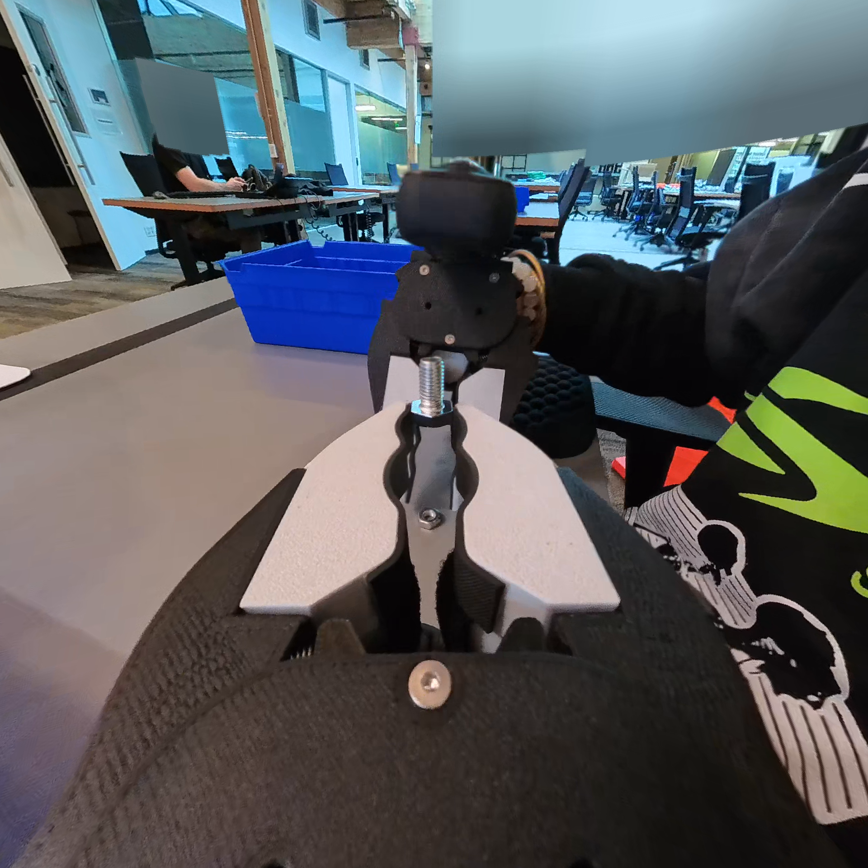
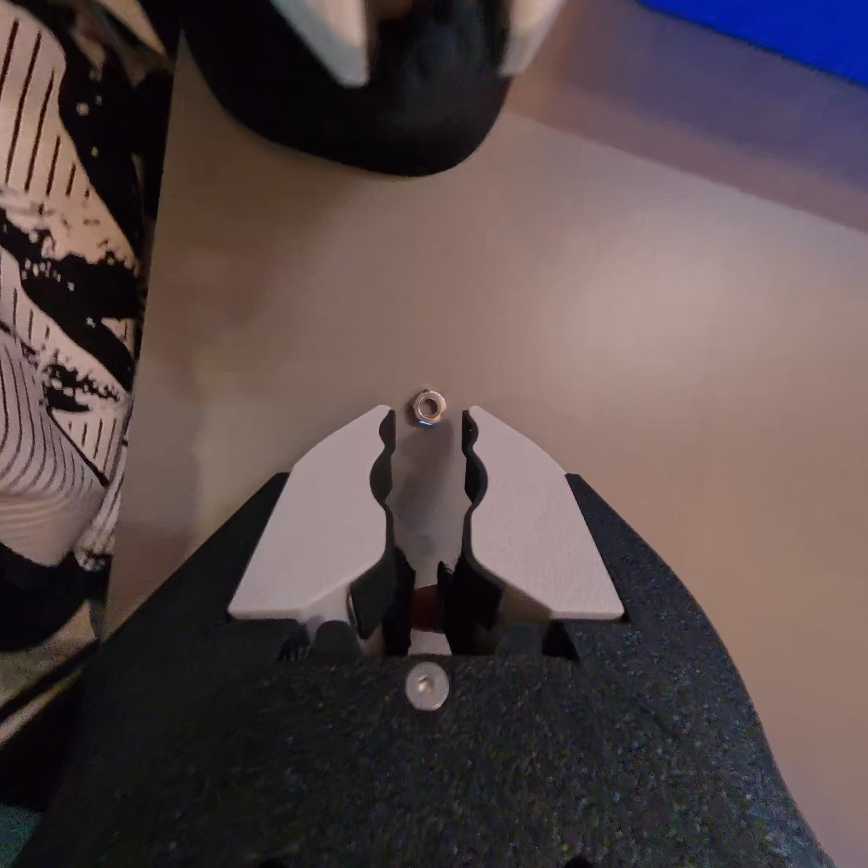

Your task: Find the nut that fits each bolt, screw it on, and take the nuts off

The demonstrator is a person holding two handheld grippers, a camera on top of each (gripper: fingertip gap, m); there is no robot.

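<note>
- My left hand-held gripper (image 1: 431, 415) is pinched on a bolt (image 1: 431, 383); its fingertips clamp the hex head and the threaded shank stands straight up, bare of any nut.
- My right hand-held gripper (image 2: 426, 413) points down at the tabletop (image 2: 610, 329) with its white fingers (image 2: 329, 507) spread apart and nothing between them.
- A small silver nut (image 2: 427, 407) lies flat on the tabletop, hole upward, just past the right fingertips and centred on the gap. In the left wrist view I see a small nut (image 1: 430, 518) on the tabletop below the left fingers, probably the same one.
- In the left wrist view the right hand-held gripper (image 1: 451, 375) hangs just behind the bolt, fingers pointing down. A blue bin (image 1: 319, 300) sits farther back on the tabletop.
- Handling, as I judge it: the nut is hard steel, very light and smooth, so it will likely skate away or flip if a finger nudges it before both close.
- It lies low, leaving little height to catch. I would take it across two opposite flats, fingertips touching the tabletop either side, and close slowly.
- The bolt is stiff and will not yield; the head grip looks sound but could swivel under twisting.
- Whether this nut matches the thread I cannot tell from here.
</note>
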